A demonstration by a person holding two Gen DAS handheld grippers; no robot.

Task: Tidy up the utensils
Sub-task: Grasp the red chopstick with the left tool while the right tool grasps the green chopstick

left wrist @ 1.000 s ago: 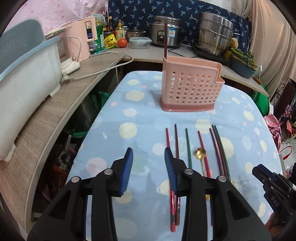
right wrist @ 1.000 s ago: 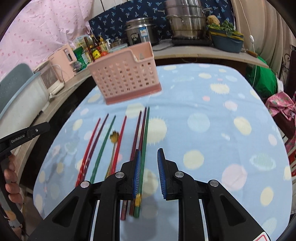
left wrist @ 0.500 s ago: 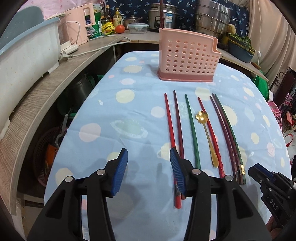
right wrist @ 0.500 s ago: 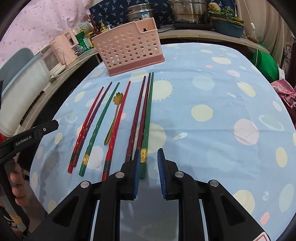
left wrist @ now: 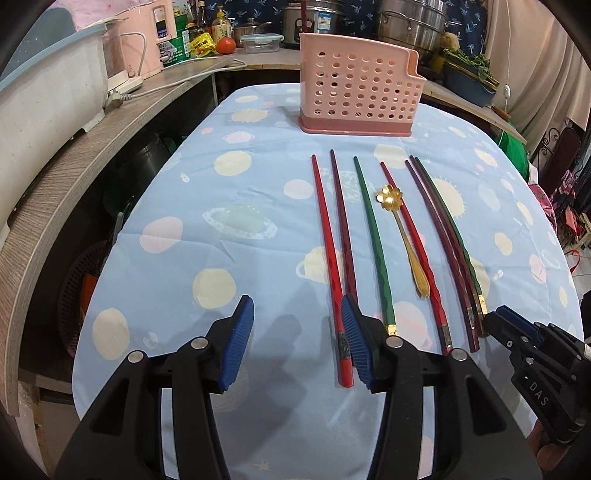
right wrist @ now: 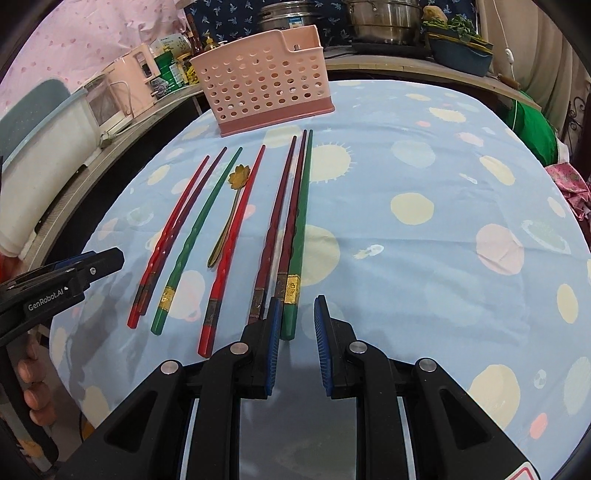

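A pink perforated utensil holder (left wrist: 360,98) stands at the far end of the table (left wrist: 221,258); it also shows in the right wrist view (right wrist: 266,90). Several red, maroon and green chopsticks (left wrist: 373,236) and a gold flower spoon (left wrist: 400,229) lie in a row before it. My left gripper (left wrist: 297,336) is open and empty, its right finger over the near end of the leftmost red chopstick (left wrist: 327,251). My right gripper (right wrist: 295,328) is open and empty at the near end of the rightmost green chopstick (right wrist: 301,221); it also shows in the left wrist view (left wrist: 495,325).
A wooden counter (left wrist: 74,162) curves along the left with a white tub (left wrist: 40,99), a pink appliance and bottles. Pots (left wrist: 410,16) and a cooker stand on the counter behind the holder. The table's left edge drops to baskets below.
Both grippers pulled back toward the table's near edge, so the chopsticks' near ends now lie at the fingertips. Both stay open and empty.
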